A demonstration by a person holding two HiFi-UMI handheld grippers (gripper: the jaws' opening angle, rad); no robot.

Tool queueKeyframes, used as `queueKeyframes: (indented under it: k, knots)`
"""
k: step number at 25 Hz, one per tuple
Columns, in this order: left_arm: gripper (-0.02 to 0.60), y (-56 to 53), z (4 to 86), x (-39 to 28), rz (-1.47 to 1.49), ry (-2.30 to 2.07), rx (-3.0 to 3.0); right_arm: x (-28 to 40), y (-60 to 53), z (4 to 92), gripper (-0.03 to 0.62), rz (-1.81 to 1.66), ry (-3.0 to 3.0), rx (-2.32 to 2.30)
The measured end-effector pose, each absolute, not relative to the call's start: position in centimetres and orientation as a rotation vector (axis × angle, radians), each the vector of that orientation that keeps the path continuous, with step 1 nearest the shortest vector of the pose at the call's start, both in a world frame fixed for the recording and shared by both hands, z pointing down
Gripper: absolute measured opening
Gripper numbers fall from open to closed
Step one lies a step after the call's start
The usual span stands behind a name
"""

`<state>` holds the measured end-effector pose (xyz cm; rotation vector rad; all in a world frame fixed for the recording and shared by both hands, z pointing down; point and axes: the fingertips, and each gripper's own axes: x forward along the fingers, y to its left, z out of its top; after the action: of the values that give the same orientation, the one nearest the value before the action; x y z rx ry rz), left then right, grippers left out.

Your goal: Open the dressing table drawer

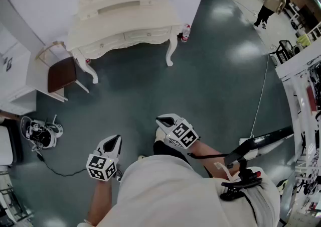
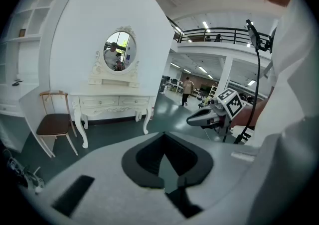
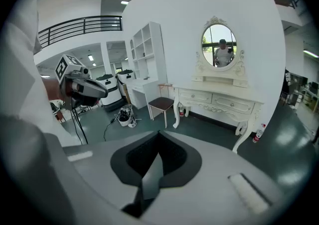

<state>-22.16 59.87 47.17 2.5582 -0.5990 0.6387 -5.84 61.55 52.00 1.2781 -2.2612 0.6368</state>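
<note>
The cream dressing table (image 1: 125, 22) with an oval mirror stands against the far wall, and its two front drawers (image 1: 145, 34) are closed. In the left gripper view the drawers (image 2: 117, 101) sit under the mirror; in the right gripper view the drawers (image 3: 219, 100) look the same. My left gripper (image 1: 114, 139) and right gripper (image 1: 161, 119) hover close to my body, far back from the table across the floor. Both have their jaws together with nothing between them. The left gripper (image 2: 163, 135) sees the right one (image 2: 199, 118) beside it. From the right gripper (image 3: 159, 133), the left gripper (image 3: 87, 89) appears beside it.
A chair with a brown seat (image 1: 61, 73) stands left of the table by a white shelf unit (image 1: 12, 70). A bottle (image 1: 186, 32) is by the table's right leg. A small device with a cable (image 1: 41, 133) lies on the floor at left. A person (image 1: 271, 1) walks far off.
</note>
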Motion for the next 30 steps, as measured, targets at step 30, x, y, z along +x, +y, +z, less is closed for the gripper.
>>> queueKeyframes:
  k: [30]
  knots:
    - [0.029,35.8,48.0,-7.3,0.601,-0.756,2.588,8.2,37.1,51.9,0.002,0.556,-2.370,1.241]
